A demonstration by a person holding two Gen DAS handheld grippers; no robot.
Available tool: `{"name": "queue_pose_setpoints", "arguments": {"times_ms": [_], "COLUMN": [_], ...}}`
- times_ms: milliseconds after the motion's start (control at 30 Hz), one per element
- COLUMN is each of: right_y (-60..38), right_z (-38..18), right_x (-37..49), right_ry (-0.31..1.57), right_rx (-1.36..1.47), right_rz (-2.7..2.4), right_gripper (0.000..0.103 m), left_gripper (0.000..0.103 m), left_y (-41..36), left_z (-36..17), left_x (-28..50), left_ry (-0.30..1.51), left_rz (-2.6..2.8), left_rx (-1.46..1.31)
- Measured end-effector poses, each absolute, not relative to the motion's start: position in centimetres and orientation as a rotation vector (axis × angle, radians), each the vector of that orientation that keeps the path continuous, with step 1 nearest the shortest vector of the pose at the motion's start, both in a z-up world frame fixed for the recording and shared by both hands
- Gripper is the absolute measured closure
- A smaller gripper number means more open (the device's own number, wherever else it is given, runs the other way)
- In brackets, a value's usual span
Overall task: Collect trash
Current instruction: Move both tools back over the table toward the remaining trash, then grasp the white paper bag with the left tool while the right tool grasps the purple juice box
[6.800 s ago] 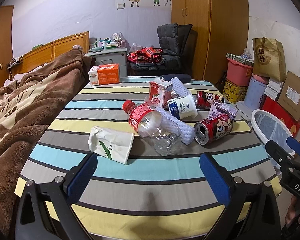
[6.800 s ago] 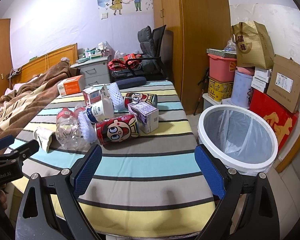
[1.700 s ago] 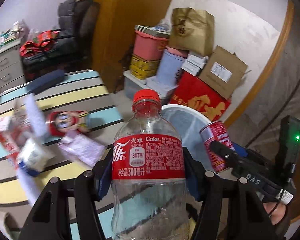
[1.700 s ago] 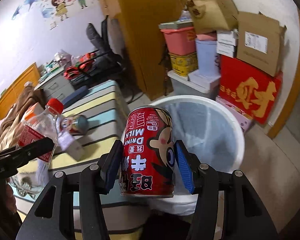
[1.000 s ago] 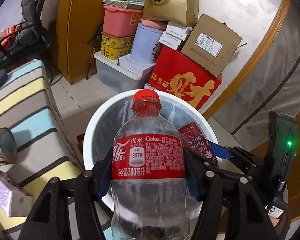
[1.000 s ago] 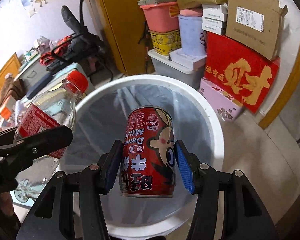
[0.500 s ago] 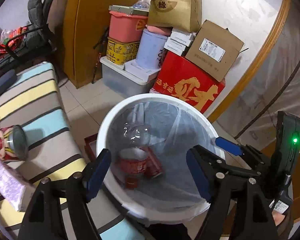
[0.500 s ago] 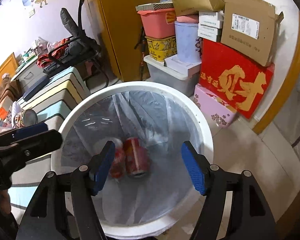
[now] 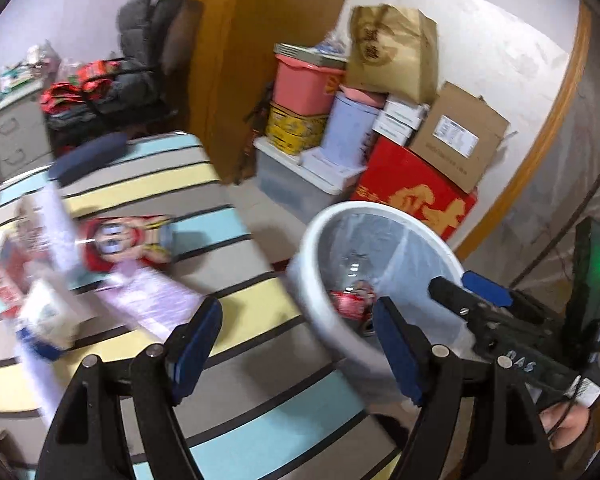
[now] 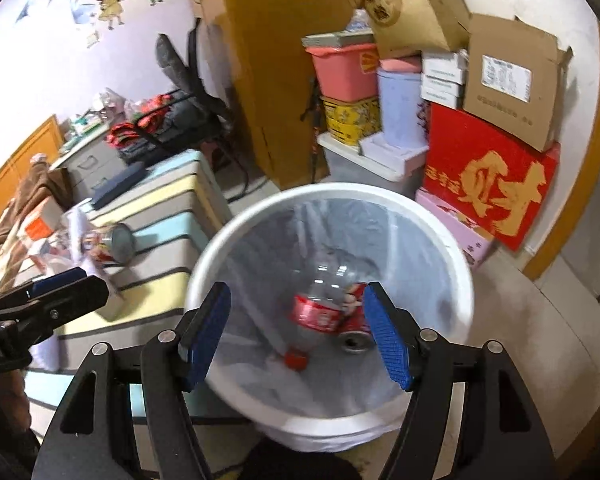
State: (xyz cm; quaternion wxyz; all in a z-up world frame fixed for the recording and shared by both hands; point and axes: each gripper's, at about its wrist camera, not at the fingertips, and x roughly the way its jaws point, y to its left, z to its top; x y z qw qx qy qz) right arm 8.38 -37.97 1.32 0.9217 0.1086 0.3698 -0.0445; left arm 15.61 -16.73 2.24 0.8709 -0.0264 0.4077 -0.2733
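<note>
The white trash bin [image 10: 452, 248] with a clear liner stands on the floor beside the striped table [image 9: 260, 408]. Inside it lie the clear plastic bottle [image 10: 320, 312] with a red label and the red milk can [image 10: 354, 330]. My right gripper [image 10: 300, 332] is open and empty above the bin. My left gripper [image 9: 296, 344] is open and empty over the table's right edge, with the bin [image 9: 320, 272] just to its right. On the table lie a red can [image 9: 128, 244], a purple carton [image 9: 152, 304] and a white cup [image 9: 44, 316], all blurred.
Stacked boxes, a red box [image 10: 488, 176], a pink tub [image 10: 344, 68] and a paper bag [image 10: 412, 8] line the wall behind the bin. A wooden wardrobe [image 10: 268, 60] and a dark chair [image 9: 148, 64] stand at the back. A bed lies at the far left [image 10: 12, 236].
Both grippers held the bottle and can over the bin, then opened; both items now lie in the bin. Since half a second ago the left gripper has swung left towards the table.
</note>
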Motion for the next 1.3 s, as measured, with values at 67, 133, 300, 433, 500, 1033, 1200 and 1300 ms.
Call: {"name": "queue_pose_setpoints", "arguments": {"times_ms": [67,133,300,433,500,1033,1200,1300], "right_y": [-36.9,-36.0,-33.3,-31.1,-30.2,-23.2,-22.5,-22.1], "right_z": [1.6,1.7,1.7,1.2,1.0,-0.7,-1.1,-1.2], "right_x": [8.6,8.7,9.1,9.7,10.0,14.2,15.0,15.5], "right_ry": [0.747,0.741,0.729,0.733,0.739,0.814,0.84,0.847], "right_rx": [0.216,0.215,0.19,0.172,0.162,0.028,-0.008,-0.007], "right_rz": [-0.064,-0.04,0.033,0.094,0.121,0.305,0.33,0.345], "right_gripper": [0.033,0.033,0.033,0.033,0.033,0.033,0.033,0.033], "left_gripper": [0.024,0.024,0.024,0.024,0.024,0.023,0.023,0.023], "left_y": [-14.8,-12.9,-8.5,-5.1,-3.4,9.2,12.3,13.6], "left_z": [2.2,2.4,2.8,2.8,2.6,-1.6,-3.9,-5.1], "left_x": [15.3,14.8,13.7,12.9,12.6,9.9,8.8,8.7], "left_ry": [0.851,0.836,0.807,0.791,0.793,0.869,0.927,0.948], "left_rz": [-0.555,-0.521,-0.438,-0.357,-0.316,0.026,0.108,0.097], "left_rx": [-0.086,-0.101,-0.116,-0.128,-0.146,-0.265,-0.334,-0.435]}}
